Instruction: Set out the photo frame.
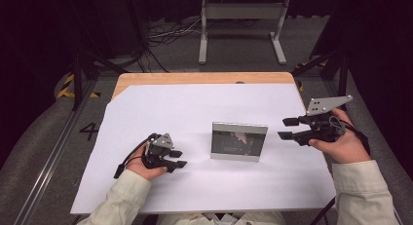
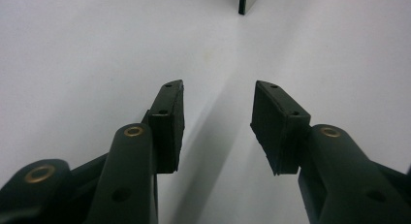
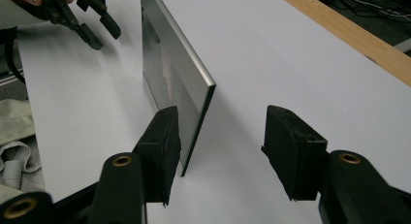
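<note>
A silver-framed picture frame stands upright on the white sheet, its dark glossy face toward the person. My left gripper rests low on the sheet to the frame's left, open and holding nothing. In the left gripper view the jaws stand apart over bare sheet, with a corner of the frame far ahead. My right gripper hovers open just right of the frame. In the right gripper view its jaws straddle the frame's near edge, apart from it, and the left gripper shows beyond.
The white sheet covers a wooden table whose far edge shows. Beyond it stand a metal stand, cables and dark tripod legs on the floor. Sleeves come in from the bottom.
</note>
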Available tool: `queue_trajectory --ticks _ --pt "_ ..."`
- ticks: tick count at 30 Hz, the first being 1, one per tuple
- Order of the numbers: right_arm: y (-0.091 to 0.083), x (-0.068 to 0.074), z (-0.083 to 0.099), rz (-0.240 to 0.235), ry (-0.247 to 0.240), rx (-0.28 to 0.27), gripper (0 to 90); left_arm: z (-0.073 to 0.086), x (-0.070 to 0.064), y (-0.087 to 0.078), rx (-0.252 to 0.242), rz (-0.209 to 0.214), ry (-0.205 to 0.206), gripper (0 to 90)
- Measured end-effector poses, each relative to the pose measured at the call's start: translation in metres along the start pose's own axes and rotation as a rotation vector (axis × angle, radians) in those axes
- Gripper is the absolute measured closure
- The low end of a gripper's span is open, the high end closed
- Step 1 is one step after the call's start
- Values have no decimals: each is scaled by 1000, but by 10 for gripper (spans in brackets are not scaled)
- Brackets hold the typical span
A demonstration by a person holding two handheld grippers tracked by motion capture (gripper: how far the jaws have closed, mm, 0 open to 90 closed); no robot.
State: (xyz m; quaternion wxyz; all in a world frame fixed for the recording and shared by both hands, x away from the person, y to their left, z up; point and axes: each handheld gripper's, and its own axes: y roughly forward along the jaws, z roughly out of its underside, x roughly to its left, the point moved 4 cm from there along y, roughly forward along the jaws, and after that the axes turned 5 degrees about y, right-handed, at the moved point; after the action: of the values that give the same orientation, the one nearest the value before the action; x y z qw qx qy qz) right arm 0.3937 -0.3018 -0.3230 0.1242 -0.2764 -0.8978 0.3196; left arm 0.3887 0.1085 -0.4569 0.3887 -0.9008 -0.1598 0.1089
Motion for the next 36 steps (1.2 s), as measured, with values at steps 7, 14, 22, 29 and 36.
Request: queue_trajectory --ticks 7,14,22,29,36 --pt "6 -1 23 18 72 -32 433 1 2 -1 -6 -14 -4 557" --pt "15 4 40 28 105 -47 418 1 3 -3 -19 -24 -11 556" --pt "23 3 62 81 159 -49 395 2 6 -3 -24 -40 -23 545" --pt "31 -1 78 108 172 -10 361 2 6 -3 -27 -42 -26 545" --pt "44 1 86 96 161 48 345 4 8 -3 -32 -41 -56 544"
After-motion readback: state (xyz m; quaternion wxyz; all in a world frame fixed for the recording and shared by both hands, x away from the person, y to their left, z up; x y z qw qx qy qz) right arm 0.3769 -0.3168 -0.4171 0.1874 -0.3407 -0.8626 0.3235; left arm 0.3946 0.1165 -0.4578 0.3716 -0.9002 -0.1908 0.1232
